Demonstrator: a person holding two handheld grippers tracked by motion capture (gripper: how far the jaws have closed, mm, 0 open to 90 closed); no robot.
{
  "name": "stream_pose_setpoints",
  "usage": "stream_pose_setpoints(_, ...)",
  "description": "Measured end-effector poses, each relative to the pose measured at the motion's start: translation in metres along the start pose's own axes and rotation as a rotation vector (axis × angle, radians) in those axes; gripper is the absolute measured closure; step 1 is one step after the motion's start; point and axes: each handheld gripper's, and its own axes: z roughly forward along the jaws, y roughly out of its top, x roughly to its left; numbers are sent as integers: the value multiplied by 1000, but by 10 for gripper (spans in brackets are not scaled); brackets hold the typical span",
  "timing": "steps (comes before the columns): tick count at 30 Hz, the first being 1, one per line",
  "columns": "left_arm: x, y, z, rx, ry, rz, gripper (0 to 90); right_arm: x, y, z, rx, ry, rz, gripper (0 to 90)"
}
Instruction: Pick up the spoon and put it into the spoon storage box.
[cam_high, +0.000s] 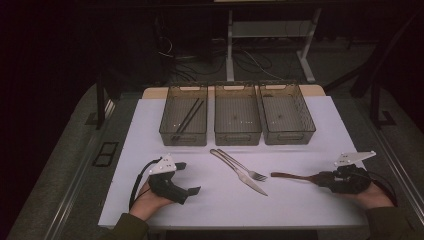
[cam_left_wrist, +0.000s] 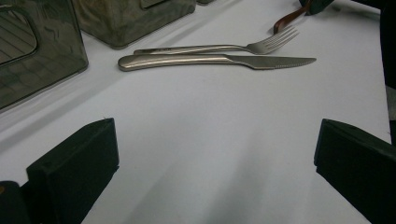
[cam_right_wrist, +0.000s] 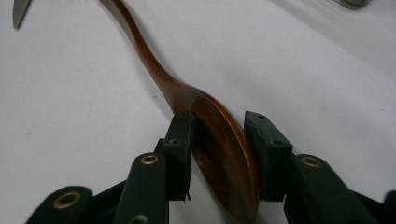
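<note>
Lying across a white table (cam_high: 150, 200) are three dark mesh bins (cam_high: 237, 120) set in a row at the far side, the left one holding what appear to be black chopsticks (cam_high: 189, 116), the other two seemingly bare. A steel knife (cam_high: 240, 173) and fork (cam_high: 245, 167) are laid side by side near the middle, and a brown wooden spoon (cam_high: 295, 176) is seen to their right, its handle pointed left. The spoon's bowl (cam_right_wrist: 219, 149) is straddled by the right gripper (cam_high: 332, 179): one pad is touching the bowl's edge while the other looks just apart from it, so a firm pinch is not yet shown. The left gripper (cam_high: 182, 177) is held spread at the near left, with nothing between its jaws. A slip is judged the main risk: the bowl is rounded and tilted between the pads, so it could be squeezed out sideways or rolled as the jaws close. A lift on the bowl alone could let the long handle swing and strike the knife.
</note>
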Motion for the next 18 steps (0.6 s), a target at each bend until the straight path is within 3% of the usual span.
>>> stream_pose_setpoints(18, 0, 0, 0, 0, 2, 4, 0, -1, 0, 0, -3, 51, -20, 775)
